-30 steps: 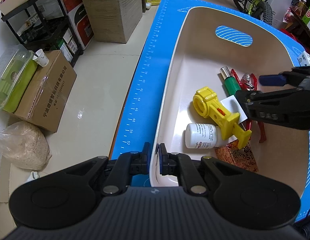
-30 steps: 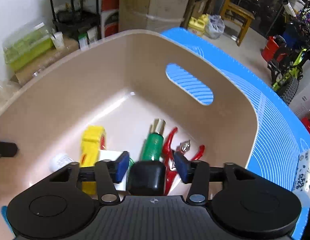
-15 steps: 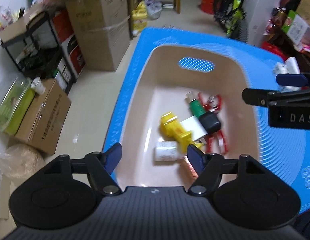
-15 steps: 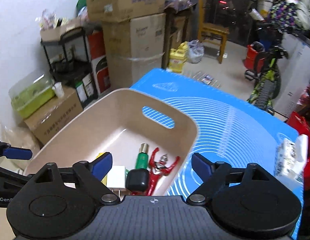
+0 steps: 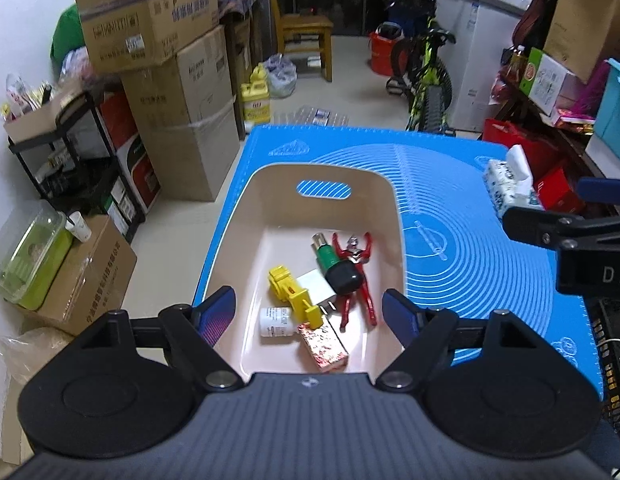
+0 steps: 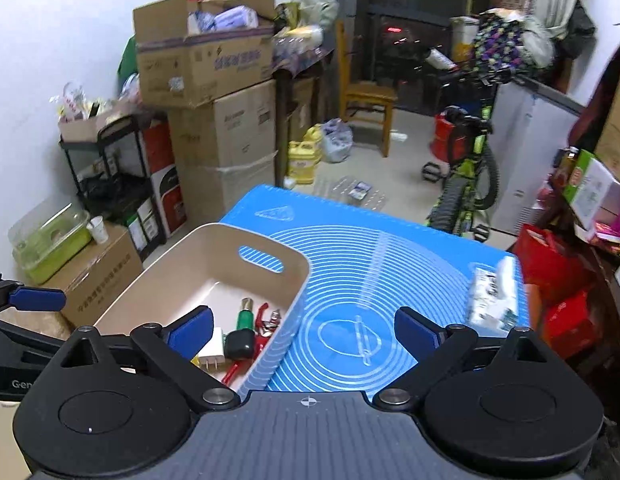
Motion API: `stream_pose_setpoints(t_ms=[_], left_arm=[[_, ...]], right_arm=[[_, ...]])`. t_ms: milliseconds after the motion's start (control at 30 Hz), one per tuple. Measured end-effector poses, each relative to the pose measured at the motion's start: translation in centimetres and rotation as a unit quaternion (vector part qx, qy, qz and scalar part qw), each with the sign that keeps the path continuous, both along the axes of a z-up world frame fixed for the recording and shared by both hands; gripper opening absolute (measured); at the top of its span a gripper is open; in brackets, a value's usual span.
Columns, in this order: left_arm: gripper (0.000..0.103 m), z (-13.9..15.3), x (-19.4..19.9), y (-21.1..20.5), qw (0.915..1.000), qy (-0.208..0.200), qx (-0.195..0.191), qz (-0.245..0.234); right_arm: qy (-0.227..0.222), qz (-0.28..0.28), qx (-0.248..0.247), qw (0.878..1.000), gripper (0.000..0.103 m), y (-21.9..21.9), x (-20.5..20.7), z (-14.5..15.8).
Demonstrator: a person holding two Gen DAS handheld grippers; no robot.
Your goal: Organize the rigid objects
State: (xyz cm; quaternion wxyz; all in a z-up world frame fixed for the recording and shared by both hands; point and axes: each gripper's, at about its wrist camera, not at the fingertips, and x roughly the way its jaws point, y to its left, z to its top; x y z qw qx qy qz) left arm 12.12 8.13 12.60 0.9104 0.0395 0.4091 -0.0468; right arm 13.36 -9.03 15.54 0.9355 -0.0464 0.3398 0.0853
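A beige bin (image 5: 392,216) (image 6: 298,280) stands on the blue mat (image 5: 470,248) (image 6: 370,256). Inside lie a yellow toy (image 5: 288,290), a white bottle (image 5: 275,322), a white charger (image 5: 316,288) (image 6: 212,350), a green tube (image 5: 326,254) (image 6: 245,314), a black case (image 5: 344,278) (image 6: 240,344), a red figure (image 5: 356,280) (image 6: 266,326) and a patterned box (image 5: 324,344). My left gripper (image 5: 308,314) hangs above the bin's near end, jaws opening, nothing between them. My right gripper (image 6: 306,328) is raised over the bin's right wall, jaws opening and empty.
A tissue pack (image 5: 506,182) (image 6: 492,292) lies at the mat's right edge. Cardboard boxes (image 5: 182,120), a black shelf rack (image 5: 70,160), a wooden chair (image 6: 366,92) and a bicycle (image 5: 426,76) stand on the floor beyond the table.
Both grippers rose and pulled back from the bin. The left let go of the bin's rim; the right released the black case into the bin. Both sets of jaws spread wide.
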Motion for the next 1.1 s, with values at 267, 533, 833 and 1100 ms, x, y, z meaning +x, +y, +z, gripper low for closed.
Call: stream_pose_setpoints(t_ms=[267,533,833,1100], left_arm=[[0.081,0.8,-5.3,-1.7,0.9996,-0.025,0.004,-0.009],[0.081,0.4,-9.2,-2.9,0.9992,-0.039,-0.003,-0.009],[0.081,-1.5,-12.3,-4.8,0.9984,-0.055,0.001,-0.015],[0.080,-3.4,-13.9,-6.1,0.9979,-0.063,-0.002,-0.015]], right_arm=[[-0.008,-0.026,0.008,1.000,0.098,-2.4,-7.1,-0.2],[-0.009,-0.036,0.009,0.999,0.098,-4.2,-12.3,-1.9],[-0.015,-0.040,0.015,0.999,0.098,-6.4,-15.8,-4.5],[-0.024,-0.055,0.034,0.998,0.098,-8.1,-18.1,-6.3]])
